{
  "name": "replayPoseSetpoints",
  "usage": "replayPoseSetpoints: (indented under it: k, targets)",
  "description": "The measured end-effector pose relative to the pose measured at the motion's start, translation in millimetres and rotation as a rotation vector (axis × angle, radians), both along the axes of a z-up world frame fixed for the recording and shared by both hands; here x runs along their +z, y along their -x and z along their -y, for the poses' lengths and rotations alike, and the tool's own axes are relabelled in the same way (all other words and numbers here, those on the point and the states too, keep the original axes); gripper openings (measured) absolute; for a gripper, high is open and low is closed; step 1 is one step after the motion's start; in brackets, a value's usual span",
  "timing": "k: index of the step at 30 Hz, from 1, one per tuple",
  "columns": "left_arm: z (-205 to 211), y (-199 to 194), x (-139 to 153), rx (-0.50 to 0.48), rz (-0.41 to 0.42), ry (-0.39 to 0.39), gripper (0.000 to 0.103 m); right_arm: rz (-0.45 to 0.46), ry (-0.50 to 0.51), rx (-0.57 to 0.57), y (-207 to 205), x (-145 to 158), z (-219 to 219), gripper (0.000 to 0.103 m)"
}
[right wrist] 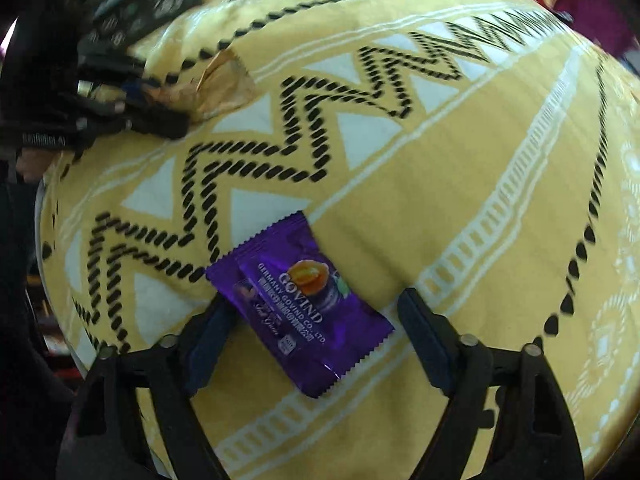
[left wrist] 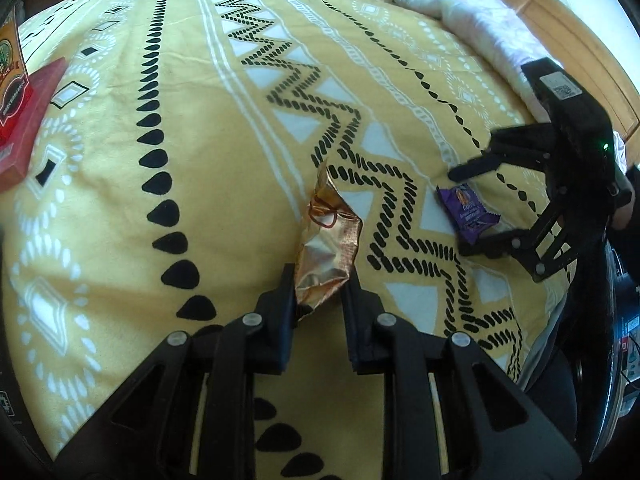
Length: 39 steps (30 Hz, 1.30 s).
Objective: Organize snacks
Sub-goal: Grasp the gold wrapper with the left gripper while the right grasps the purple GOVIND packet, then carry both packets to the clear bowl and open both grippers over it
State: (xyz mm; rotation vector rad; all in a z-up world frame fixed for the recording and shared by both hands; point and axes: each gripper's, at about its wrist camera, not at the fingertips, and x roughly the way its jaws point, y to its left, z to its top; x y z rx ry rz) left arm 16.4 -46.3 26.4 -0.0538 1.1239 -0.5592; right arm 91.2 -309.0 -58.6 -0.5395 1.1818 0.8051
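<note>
Yellow patterned bedspread (left wrist: 200,160); rumpled white quilt (left wrist: 460,8) beyond.

Both grippers (left wrist: 318,280) black plastic, triangular cutouts, silver rivets; green LED on right.

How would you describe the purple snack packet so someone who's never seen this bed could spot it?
Look at the yellow patterned bedspread with the black zigzag band. Beside that zigzag, between the open fingers of the right hand-held gripper, lies the purple packet. It is flat, shiny purple with white lettering, unlike the crinkled gold wrapper nearby.
</note>
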Motion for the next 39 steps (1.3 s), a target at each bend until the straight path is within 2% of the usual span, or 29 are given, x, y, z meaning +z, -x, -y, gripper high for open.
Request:
replayPoseSetpoints:
  k: [2,5,7,15,19,22,26,33,39]
  targets:
    - [-1,1,1,0.007,0.006,-0.002,0.022,0.003,-0.028,-0.046,4,4,8,0.057]
    - [-1,5,6,0.026,0.042,-0.017,0.022,0.030,-0.055,-0.097,16,11,15,0.044]
    - [-2,9,13,0.042,0.071,-0.018,0.021,0.048,-0.093,-0.130,26,20,20,0.040]
    - [-23,20,58,0.110,0.195,-0.015,0.021,0.169,-0.191,-0.205,49,76,24,0.040]
    - [-43,28,90,0.162,0.262,-0.009,0.021,0.255,-0.242,-0.243,47,117,22,0.040]
    - [-71,35,122,0.225,0.325,0.005,0.021,0.305,-0.300,-0.261,37,153,1,0.040]
    - [-126,47,164,0.352,0.398,0.009,0.021,0.364,-0.382,-0.235,32,195,-52,0.040]
    - [-255,83,219,0.615,0.495,-0.039,0.021,0.391,-0.515,-0.059,44,265,-187,0.040]
    - [-365,108,235,0.832,0.496,-0.106,0.021,0.330,-0.582,0.105,62,302,-328,0.040]
